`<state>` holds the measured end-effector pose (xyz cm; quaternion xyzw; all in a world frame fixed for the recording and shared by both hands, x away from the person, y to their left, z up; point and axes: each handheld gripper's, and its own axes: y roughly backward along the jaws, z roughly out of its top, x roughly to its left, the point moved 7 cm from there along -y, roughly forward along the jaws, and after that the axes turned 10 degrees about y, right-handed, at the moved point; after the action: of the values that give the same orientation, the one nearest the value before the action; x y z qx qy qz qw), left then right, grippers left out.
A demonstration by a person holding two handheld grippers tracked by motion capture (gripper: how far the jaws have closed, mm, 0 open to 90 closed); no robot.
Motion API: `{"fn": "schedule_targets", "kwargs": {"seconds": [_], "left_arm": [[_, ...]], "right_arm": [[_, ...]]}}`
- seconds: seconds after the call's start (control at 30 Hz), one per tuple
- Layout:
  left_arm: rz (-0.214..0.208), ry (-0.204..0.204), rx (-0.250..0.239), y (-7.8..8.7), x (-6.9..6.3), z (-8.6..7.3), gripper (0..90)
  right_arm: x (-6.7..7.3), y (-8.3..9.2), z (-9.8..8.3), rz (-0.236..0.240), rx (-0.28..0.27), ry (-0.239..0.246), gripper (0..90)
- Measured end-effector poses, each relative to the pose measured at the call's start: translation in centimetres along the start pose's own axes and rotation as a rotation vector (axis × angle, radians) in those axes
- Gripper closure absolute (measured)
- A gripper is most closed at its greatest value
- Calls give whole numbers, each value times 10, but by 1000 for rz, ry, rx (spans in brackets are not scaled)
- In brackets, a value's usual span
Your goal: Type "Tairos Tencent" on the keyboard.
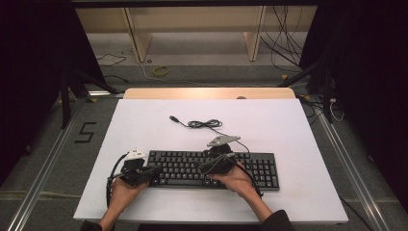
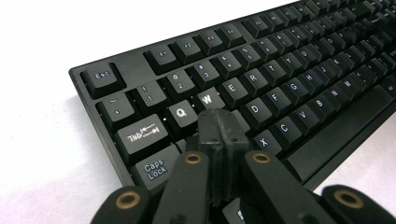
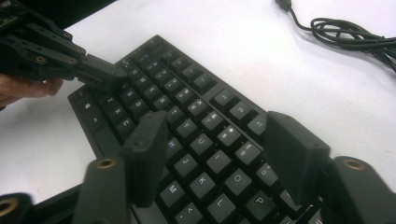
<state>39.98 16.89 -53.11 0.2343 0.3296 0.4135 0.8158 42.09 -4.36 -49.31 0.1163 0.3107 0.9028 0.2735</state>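
A rigid, light black plastic keyboard point(image 1: 211, 168) lies at six o'clock on the white counter point(image 1: 269, 120). Left gripper point(image 2: 219, 128), pressed together, touches near A; right gripper point(image 3: 219, 154) spread above. Lift by its edges

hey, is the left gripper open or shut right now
Shut. In the left gripper view the left gripper has its two black jaws pressed flat together, tips down around the A key of the keyboard, nothing held between them.
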Motion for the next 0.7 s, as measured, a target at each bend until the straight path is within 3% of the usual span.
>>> {"fn": "schedule_targets", "kwargs": {"seconds": [0.17, 0.2, 0.43, 0.53, 0.6, 0.7], "left_arm": [[4, -3, -13, 1, 0, 1, 891], [-6, 1, -22, 2, -1, 2, 838], [-54, 9, -63, 9, -8, 8, 707], [-65, 3, -77, 10, -9, 9, 656], [-80, 20, -85, 11, -11, 10, 579], [-91, 21, -91, 12, -12, 10, 549]], "right_arm": [[0, -1, -1, 1, 3, 0, 481], [0, -2, -1, 0, 3, 3, 515], [2, -4, -1, 7, 6, 10, 622], [2, -4, -1, 5, 9, 13, 641], [2, -5, -2, 9, 11, 16, 660], [3, -6, -2, 11, 13, 17, 670]]}}
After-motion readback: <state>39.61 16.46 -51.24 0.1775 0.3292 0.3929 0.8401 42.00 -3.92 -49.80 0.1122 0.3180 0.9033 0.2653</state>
